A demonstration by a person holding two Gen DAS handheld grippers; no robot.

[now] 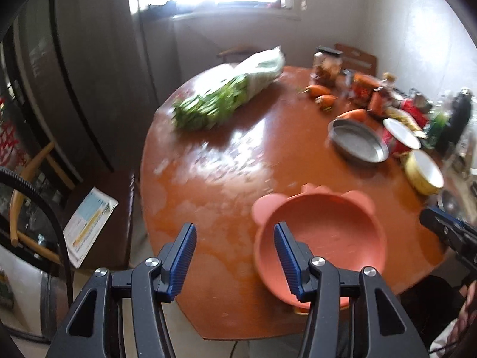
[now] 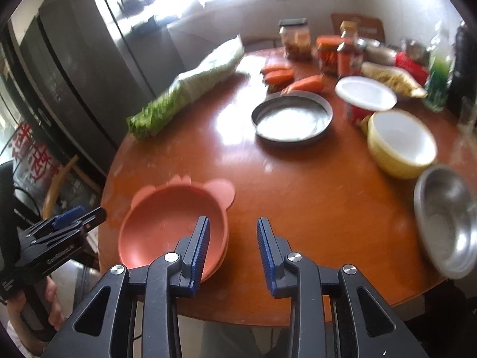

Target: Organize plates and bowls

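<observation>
A pink bowl with small ears (image 1: pixel 328 238) (image 2: pixel 167 226) sits at the near edge of the round wooden table (image 1: pixel 226 185). My left gripper (image 1: pixel 235 227) hangs open above the bowl's left side, only bare table between its blue pads. My right gripper (image 2: pixel 233 220) is open too, its left finger in front of the bowl's right rim. Neither holds anything. Farther back stand a round metal pan (image 1: pixel 357 141) (image 2: pixel 292 116), a yellow bowl (image 1: pixel 424 174) (image 2: pixel 401 144), a steel bowl (image 2: pixel 447 223) and a white plate (image 2: pixel 366 93).
A bag of leafy greens (image 1: pixel 226 95) (image 2: pixel 190 89) lies across the far left of the table. Carrots (image 2: pixel 278 76), jars and bottles (image 2: pixel 298 40) crowd the back right. A dark fridge (image 2: pixel 68 68) and a wooden chair (image 1: pixel 18 208) stand to the left.
</observation>
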